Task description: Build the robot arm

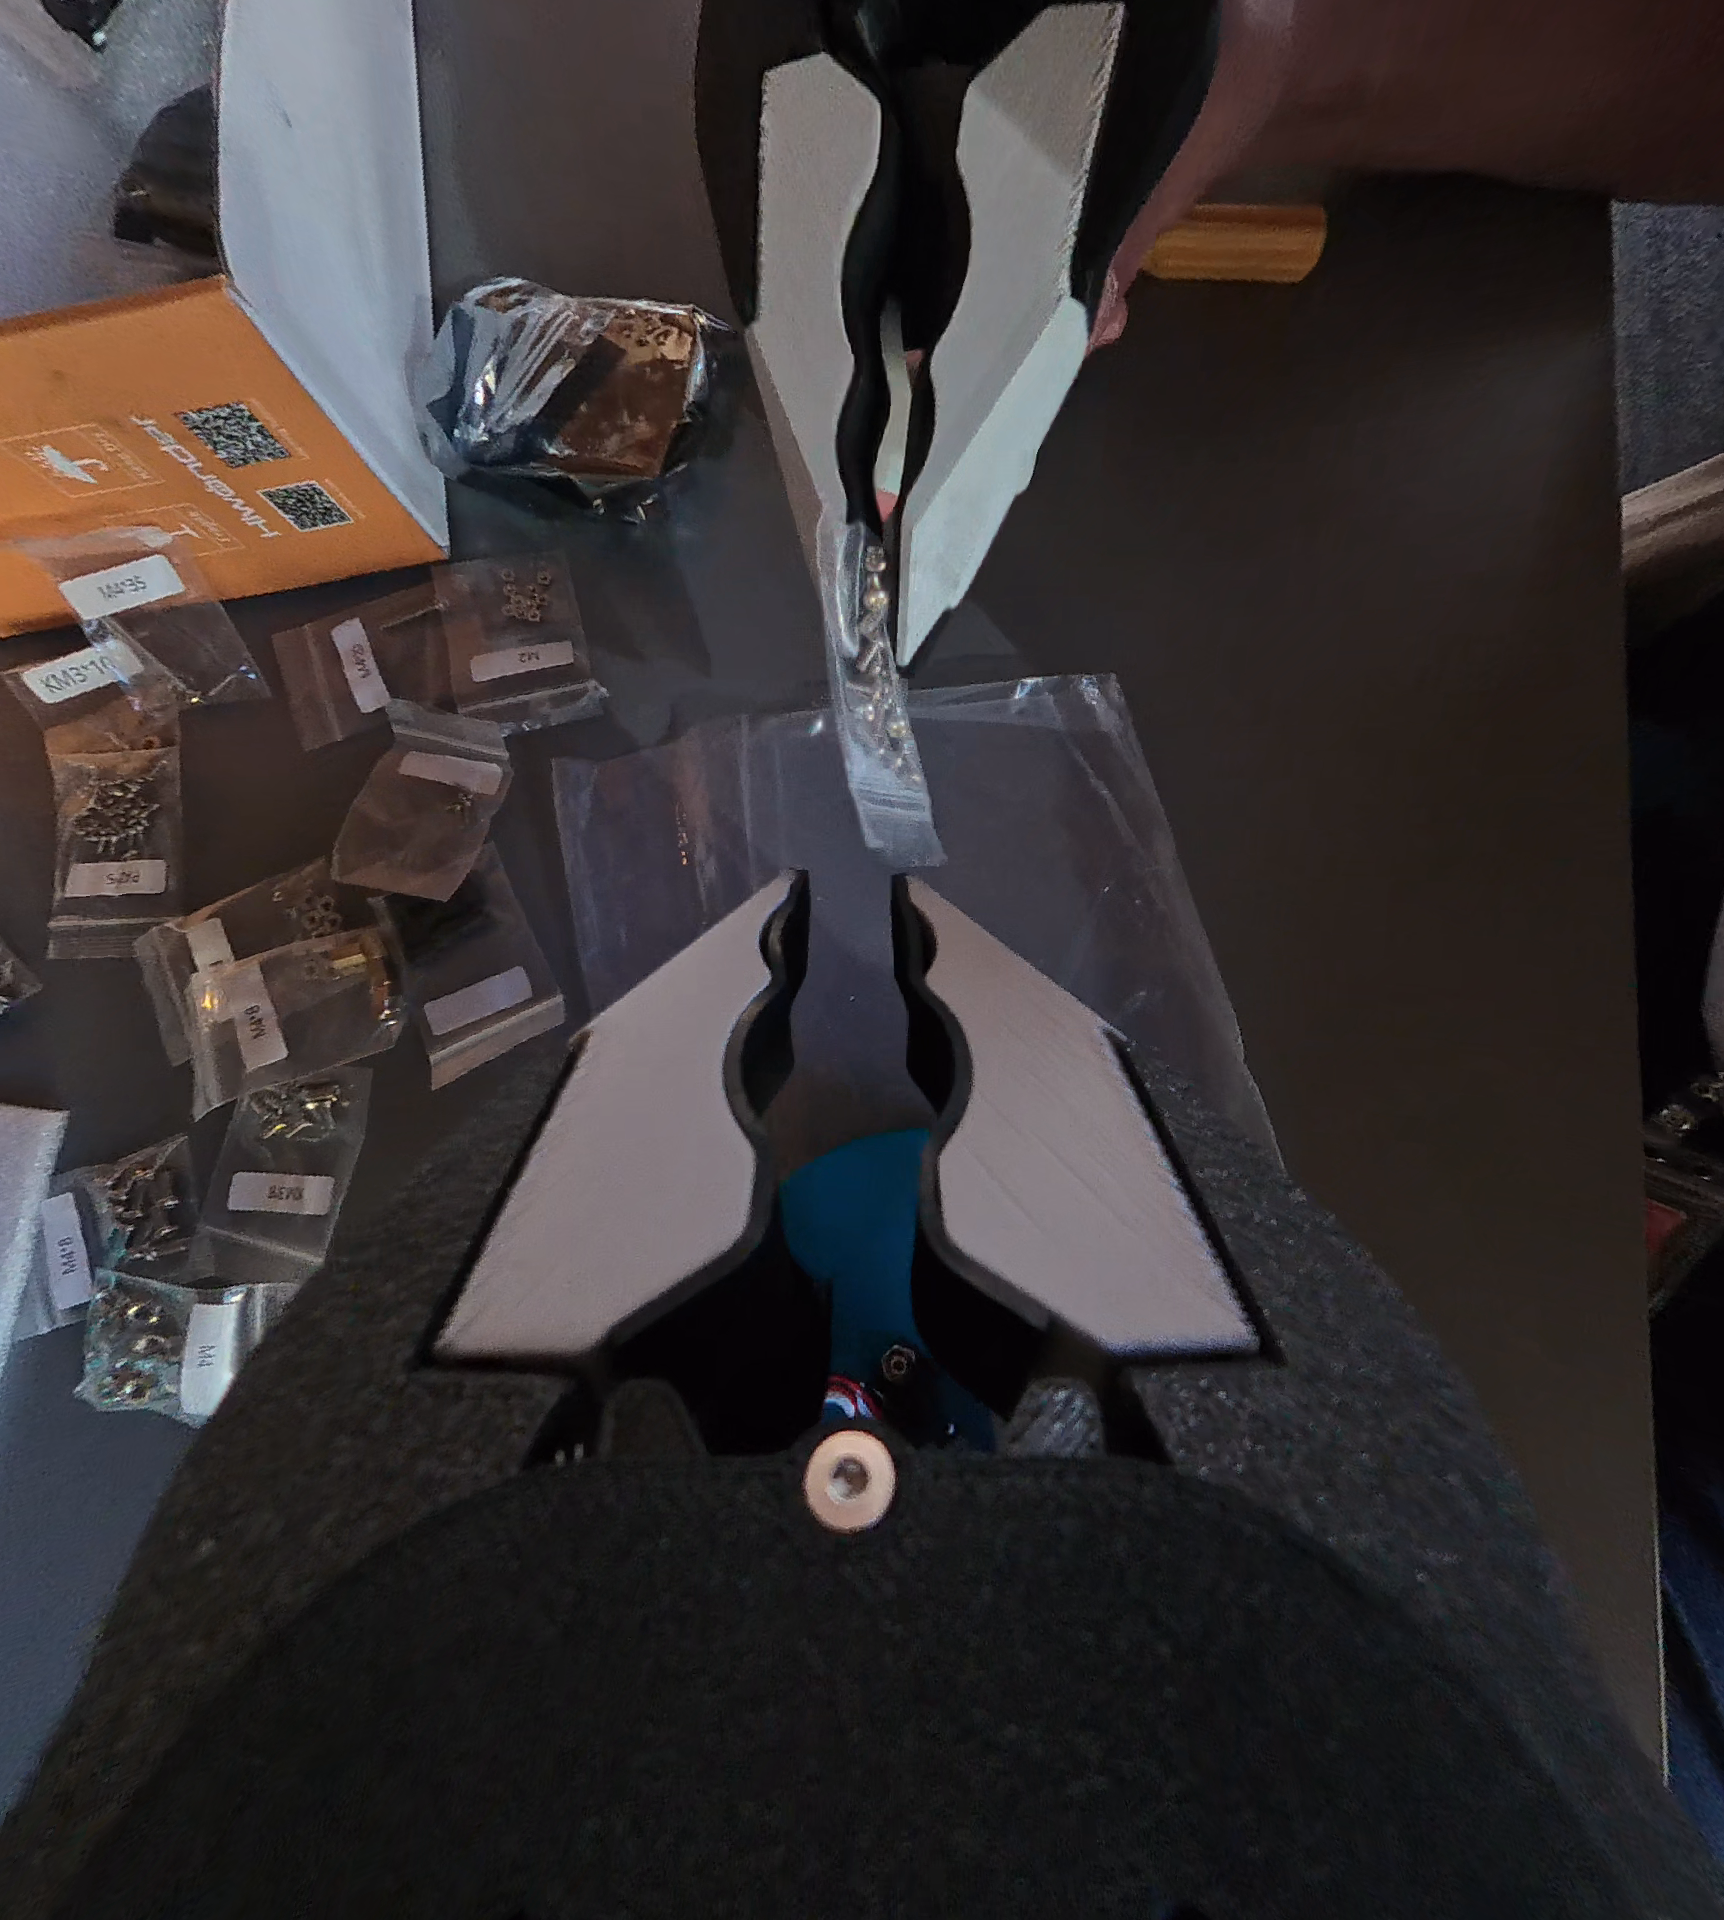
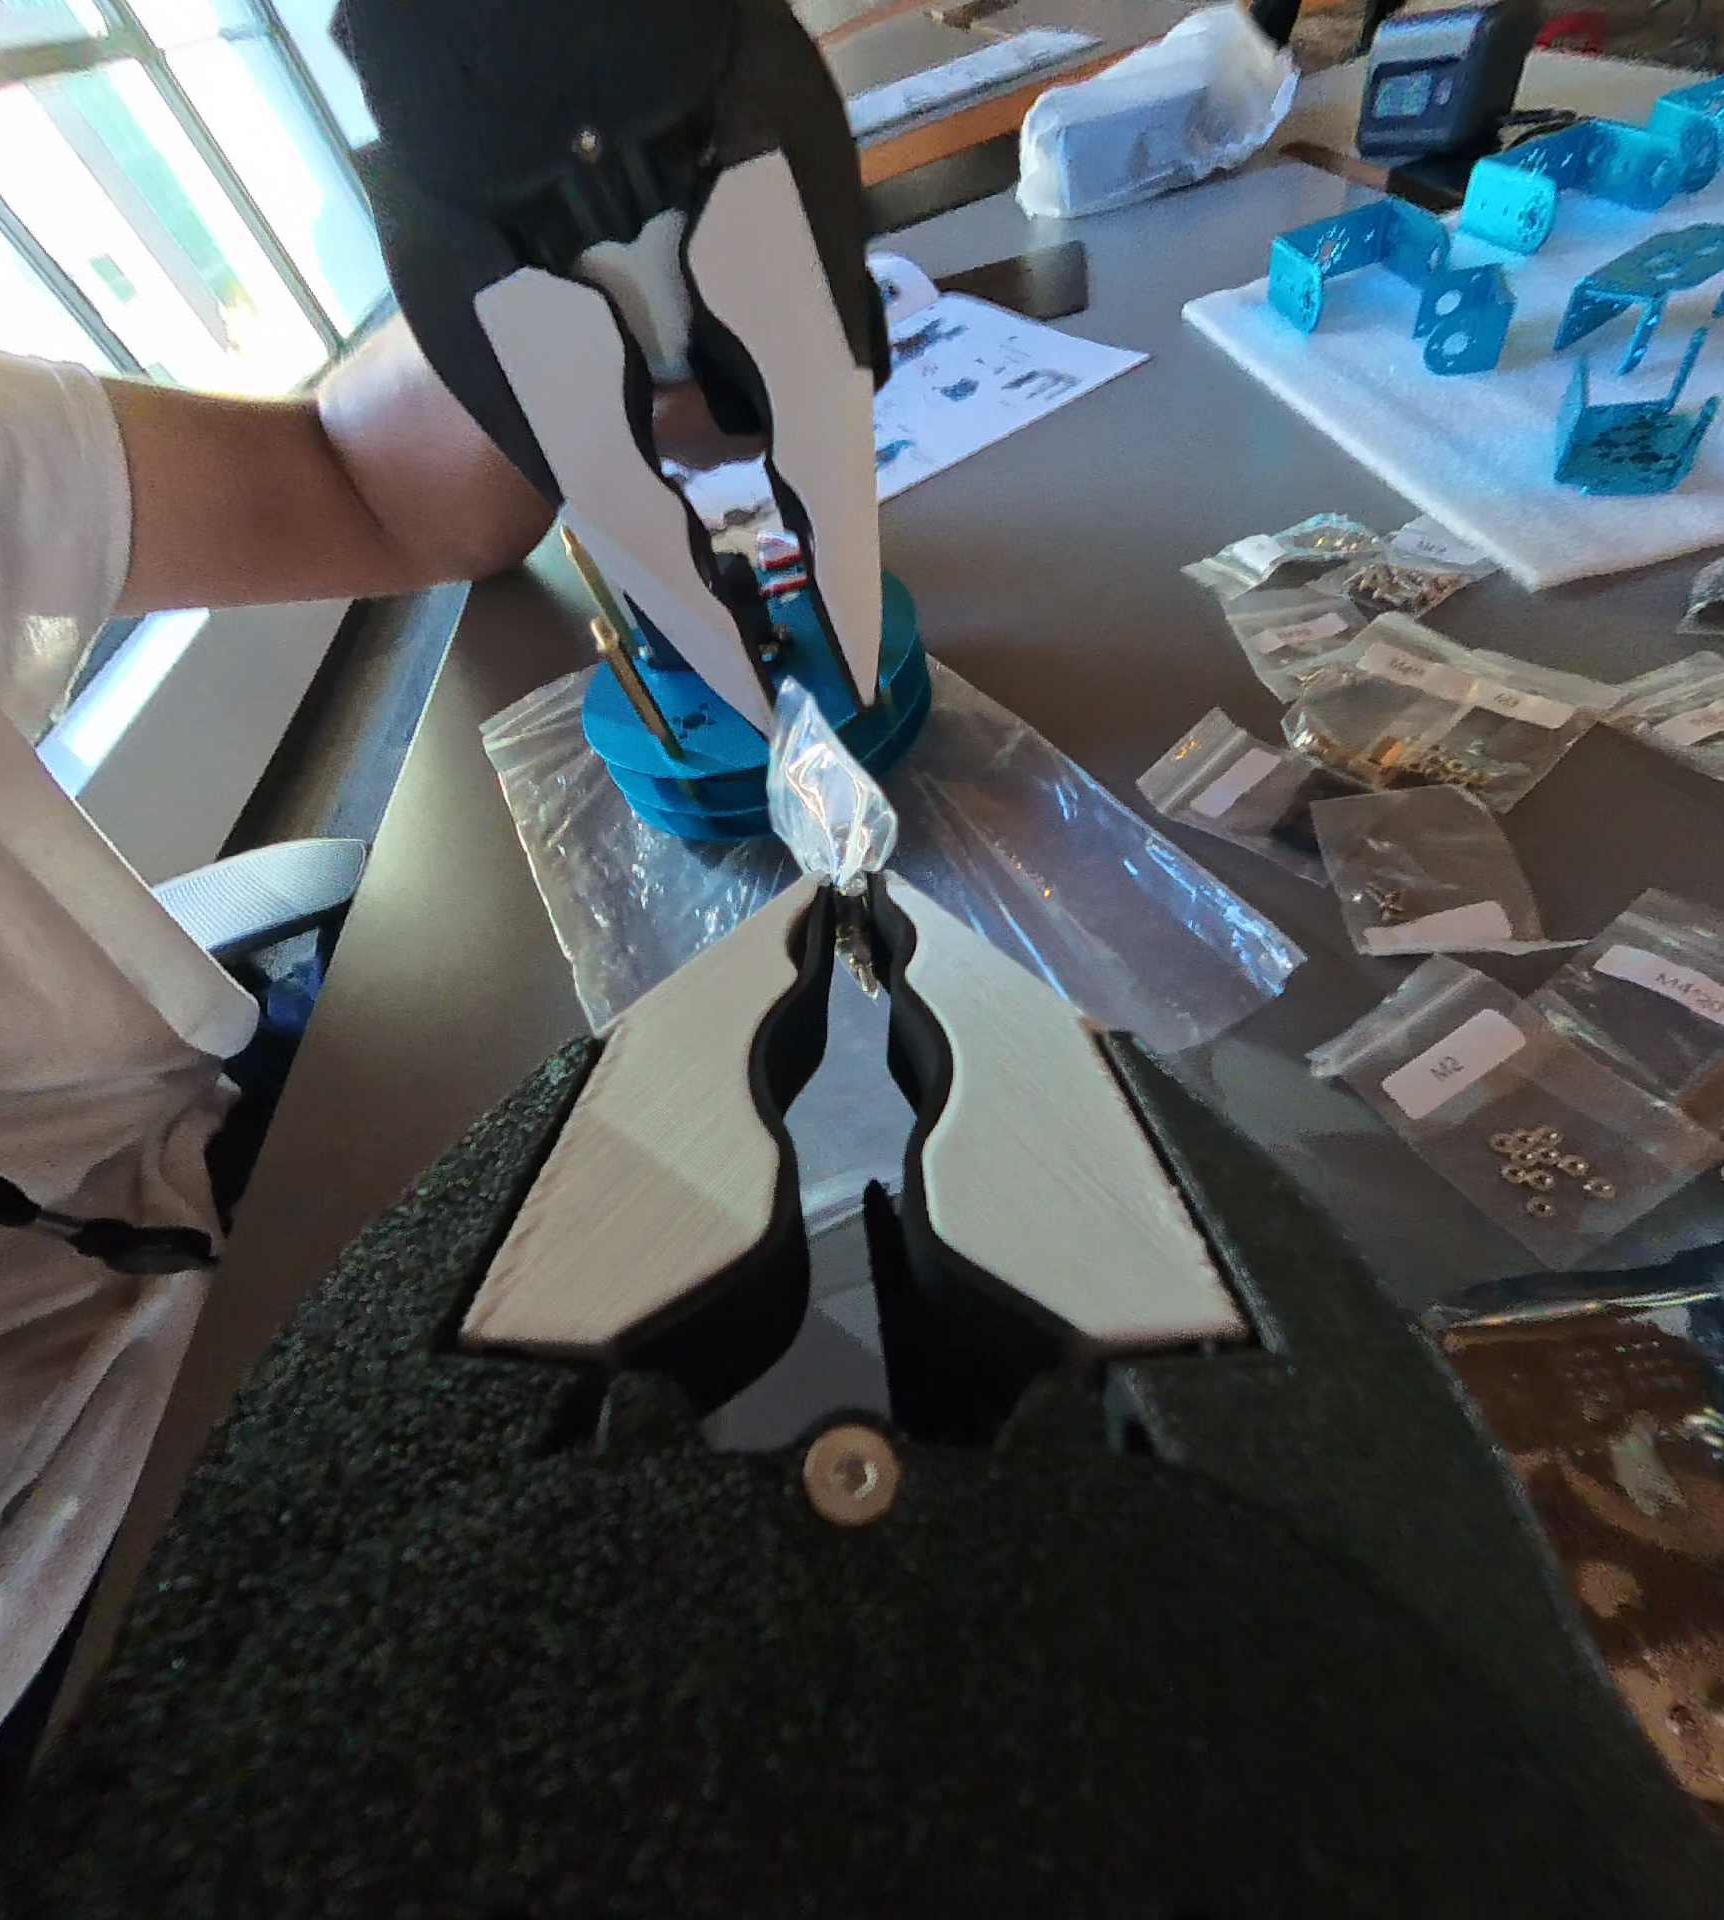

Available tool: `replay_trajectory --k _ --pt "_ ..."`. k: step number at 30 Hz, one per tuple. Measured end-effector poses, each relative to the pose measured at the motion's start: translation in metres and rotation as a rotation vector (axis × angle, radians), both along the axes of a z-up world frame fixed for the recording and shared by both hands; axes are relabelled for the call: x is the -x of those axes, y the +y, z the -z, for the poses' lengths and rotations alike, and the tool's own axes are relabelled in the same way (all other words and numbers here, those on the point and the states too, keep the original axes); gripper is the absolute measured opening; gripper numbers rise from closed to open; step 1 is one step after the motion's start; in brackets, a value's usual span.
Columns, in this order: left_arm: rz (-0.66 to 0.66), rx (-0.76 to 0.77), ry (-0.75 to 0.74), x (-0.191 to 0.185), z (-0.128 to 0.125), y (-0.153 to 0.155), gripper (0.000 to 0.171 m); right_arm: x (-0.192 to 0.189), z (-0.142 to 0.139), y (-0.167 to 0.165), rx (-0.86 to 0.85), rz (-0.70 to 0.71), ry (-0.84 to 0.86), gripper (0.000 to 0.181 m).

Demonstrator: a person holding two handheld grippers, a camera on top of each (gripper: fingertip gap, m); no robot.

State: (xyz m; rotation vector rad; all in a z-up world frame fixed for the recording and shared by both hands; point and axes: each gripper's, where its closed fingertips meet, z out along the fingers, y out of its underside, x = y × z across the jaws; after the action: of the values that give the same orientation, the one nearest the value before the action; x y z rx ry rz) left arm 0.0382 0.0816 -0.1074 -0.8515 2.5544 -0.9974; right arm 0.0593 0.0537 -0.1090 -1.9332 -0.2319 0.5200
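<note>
Right gripper (image 2: 850, 904), centre frame, is pinched nearly closed on a small clear screw baggie (image 2: 830, 800). Left gripper (image 1: 845, 883), fingers slightly apart, holds nothing, the baggie's free end just beyond its tips.

Black textured gripper bodies, white fingers (image 1: 650, 1122) with wavy black pads; white sleeve (image 2: 16, 488).

Right gripper (image 2: 850, 902) pinched nearly closed; left gripper (image 1: 845, 894) opposite, tips facing, jaws parted with a clear gap.
</note>
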Motion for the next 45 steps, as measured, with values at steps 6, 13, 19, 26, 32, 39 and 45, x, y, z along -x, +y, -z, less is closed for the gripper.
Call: replay_trajectory --k 6,13,19,26,32,39,45 --pt "0.02 -0.025 0.016 0.0 0.009 -0.002 0.015 -0.001 0.018 0.0 0.074 0.01 -0.092 0.004" --pt "0.023 -0.023 0.013 -0.001 0.008 -0.004 0.014 -0.004 0.012 0.0 0.056 0.017 -0.04 0.004" --pt "0.019 -0.008 0.01 -0.001 0.005 -0.005 0.015 -0.006 0.012 0.001 0.052 0.03 -0.054 0.004" --pt "0.034 -0.016 -0.002 -0.002 0.008 -0.008 0.003 -0.003 0.011 0.0 0.054 0.015 -0.034 0.004" --pt "0.03 0.04 -0.016 -0.002 -0.005 -0.01 0.0 -0.002 0.004 0.0 0.029 0.008 0.006 0.004" --pt "0.026 0.039 -0.02 -0.004 -0.004 -0.011 0.0 0.003 -0.004 -0.001 0.003 -0.021 0.082 0.004" --pt "0.023 0.034 -0.037 -0.004 -0.009 -0.01 0.0 0.0 -0.004 -0.001 0.005 -0.017 0.099 0.004"
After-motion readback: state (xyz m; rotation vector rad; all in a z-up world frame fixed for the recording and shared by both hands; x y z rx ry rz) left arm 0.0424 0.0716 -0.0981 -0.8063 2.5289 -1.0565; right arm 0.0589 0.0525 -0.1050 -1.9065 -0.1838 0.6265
